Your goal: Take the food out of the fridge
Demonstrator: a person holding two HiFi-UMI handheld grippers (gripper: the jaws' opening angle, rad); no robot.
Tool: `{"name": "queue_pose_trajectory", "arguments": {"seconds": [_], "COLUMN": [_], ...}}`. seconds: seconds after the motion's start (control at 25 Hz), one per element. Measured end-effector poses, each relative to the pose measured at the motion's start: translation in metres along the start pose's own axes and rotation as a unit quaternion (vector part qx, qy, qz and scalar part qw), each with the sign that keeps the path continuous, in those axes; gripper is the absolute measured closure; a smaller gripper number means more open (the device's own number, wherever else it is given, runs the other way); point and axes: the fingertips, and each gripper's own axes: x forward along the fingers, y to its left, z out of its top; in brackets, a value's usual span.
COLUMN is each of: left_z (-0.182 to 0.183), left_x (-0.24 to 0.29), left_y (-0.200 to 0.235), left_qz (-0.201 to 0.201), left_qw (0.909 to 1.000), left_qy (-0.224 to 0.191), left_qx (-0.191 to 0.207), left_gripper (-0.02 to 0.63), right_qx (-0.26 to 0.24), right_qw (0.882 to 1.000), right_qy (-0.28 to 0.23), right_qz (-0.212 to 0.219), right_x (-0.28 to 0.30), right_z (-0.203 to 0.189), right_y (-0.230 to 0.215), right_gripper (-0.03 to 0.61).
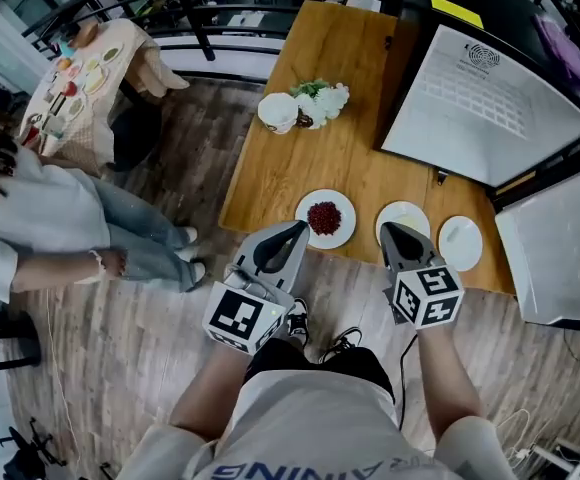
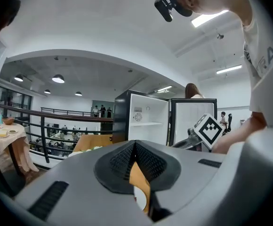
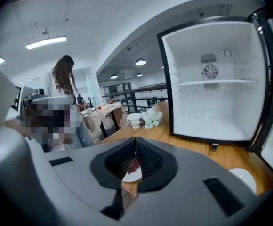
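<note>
A white plate of red food (image 1: 324,218) lies on the wooden table (image 1: 320,58), near its front edge. Two bare white plates (image 1: 406,211) (image 1: 460,242) lie to its right. The small fridge (image 1: 490,98) stands open at the table's right; its white inside (image 3: 216,102) holds nothing that I can see. My left gripper (image 1: 298,226) hovers just left of the red food, jaws closed with nothing in them. My right gripper (image 1: 388,228) is over the near edge of the middle plate, shut and empty. Through its closed jaws (image 3: 136,140) the red food plate (image 3: 133,169) shows.
White flowers (image 1: 320,100) and a white cup (image 1: 278,113) sit mid-table. The fridge door (image 1: 560,248) hangs open at the right. A person (image 1: 30,208) sits at the left by a cloth-covered table (image 1: 80,78) with dishes. A black railing (image 1: 220,18) runs behind.
</note>
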Motion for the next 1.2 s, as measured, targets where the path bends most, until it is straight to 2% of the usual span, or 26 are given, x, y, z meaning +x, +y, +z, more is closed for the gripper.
{"name": "queue_pose_trajectory", "arguments": {"seconds": [0.24,0.52,0.88,1.2], "left_z": [0.039,0.079,0.110,0.117], "left_x": [0.023,0.033,0.040,0.037], "left_y": [-0.030,-0.077,-0.114,-0.120], "left_qz": [-0.048,-0.091,-0.127,-0.135], "left_qw": [0.9983,0.9938,0.9869,0.9856], "left_qy": [-0.019,-0.045,-0.073,-0.077], "left_qx": [0.026,0.047,0.067,0.066], "left_gripper": [0.607,0.607,0.607,0.607], "right_qx": [-0.012,-0.003,-0.002,-0.001], "right_qw": [0.992,0.979,0.964,0.961], "right_qy": [-0.105,-0.172,-0.217,-0.224], "right_qz": [-0.064,-0.111,-0.153,-0.162], "right_x": [-0.069,-0.156,-0.221,-0.231], "right_z": [0.059,0.094,0.116,0.120], "right_y": [-0.019,-0.039,-0.053,-0.054], "right_gripper": [0.555,0.557,0.557,0.557]}}
